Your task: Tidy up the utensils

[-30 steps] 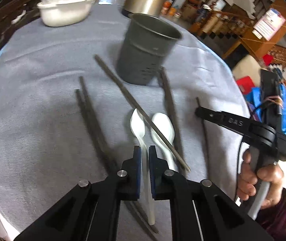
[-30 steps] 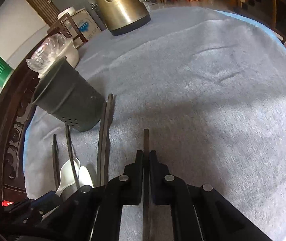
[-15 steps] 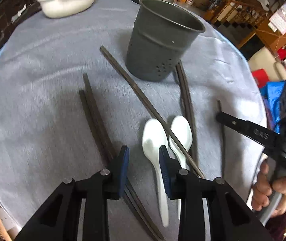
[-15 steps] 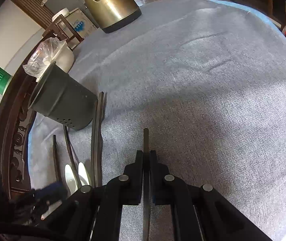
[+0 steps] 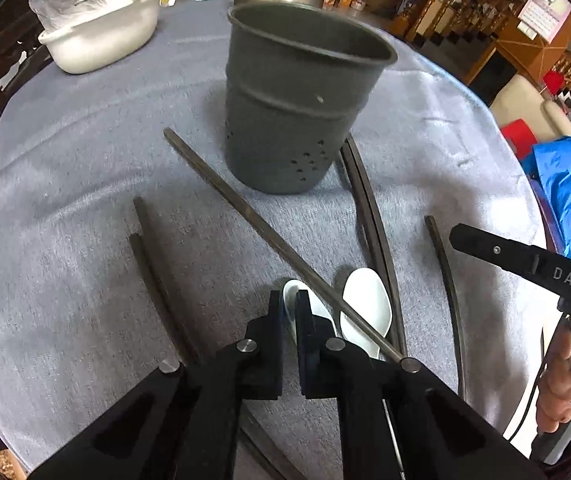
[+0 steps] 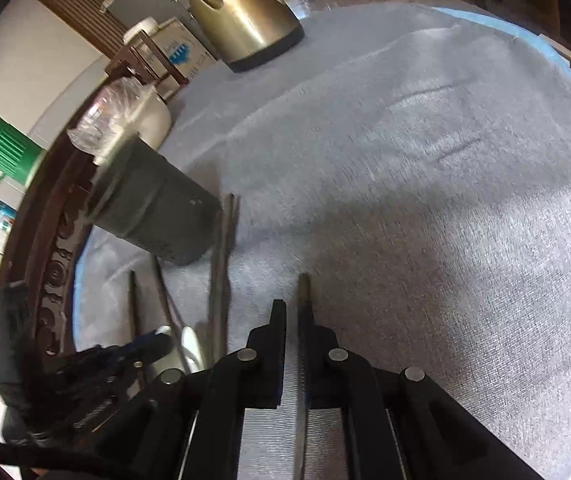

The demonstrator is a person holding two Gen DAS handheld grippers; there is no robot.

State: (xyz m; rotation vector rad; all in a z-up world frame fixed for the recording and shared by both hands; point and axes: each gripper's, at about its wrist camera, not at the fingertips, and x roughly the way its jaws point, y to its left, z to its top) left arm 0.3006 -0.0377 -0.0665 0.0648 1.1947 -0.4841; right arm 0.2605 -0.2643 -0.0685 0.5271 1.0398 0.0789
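The left gripper [image 5: 290, 304] has closed since half a second ago: its jaws, then wide apart over the cloth, now stand nearly together with a thin gap, pinching the left spoon [image 5: 305, 304] at its bowl. It has also moved right and nearer the holder [image 5: 297, 96], which looms larger at the far centre. The right spoon [image 5: 365, 304] lies just beside the first, and a long chopstick [image 5: 269, 236] runs from far left to near right across both. Two chopsticks [image 5: 153, 264] lie at left, a pair [image 5: 369, 216] right of the holder, touching its base. The right gripper [image 6: 292, 316] is as before, jaws almost shut on a single chopstick [image 6: 304, 292] whose tip pokes out ahead over the grey cloth [image 6: 425, 160]; whether that stick is off the cloth I cannot tell. The kettle [image 6: 241, 20] and bowl [image 5: 101, 36] stand far off.
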